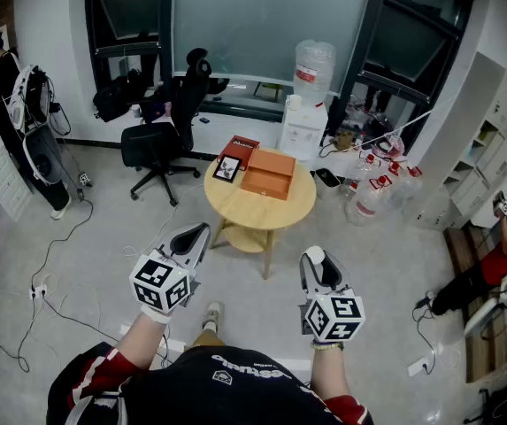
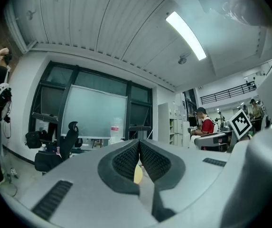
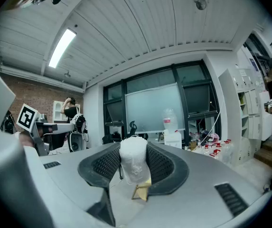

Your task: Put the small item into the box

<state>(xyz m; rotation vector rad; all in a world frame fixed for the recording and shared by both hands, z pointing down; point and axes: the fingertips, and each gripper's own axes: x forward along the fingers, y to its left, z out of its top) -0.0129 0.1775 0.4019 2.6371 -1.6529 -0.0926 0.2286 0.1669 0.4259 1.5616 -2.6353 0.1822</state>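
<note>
An open orange box (image 1: 268, 173) sits on a round wooden table (image 1: 235, 211) a few steps ahead of me. Both grippers are held up at waist height, well short of the table. My right gripper (image 1: 316, 258) is shut on a small white wrapped item (image 3: 133, 163), which stands upright between its ribbed pads (image 3: 160, 165); the item's white top (image 1: 313, 254) also shows in the head view. My left gripper (image 1: 193, 237) is shut, and its pads (image 2: 126, 159) meet with nothing held between them.
A red lid (image 1: 239, 149) and a small framed card (image 1: 227, 168) lie beside the box. A black office chair (image 1: 160, 140) stands to the left, a white dispenser (image 1: 304, 127) and red-capped bottles (image 1: 377, 189) to the right. Cables (image 1: 58, 273) trail over the floor.
</note>
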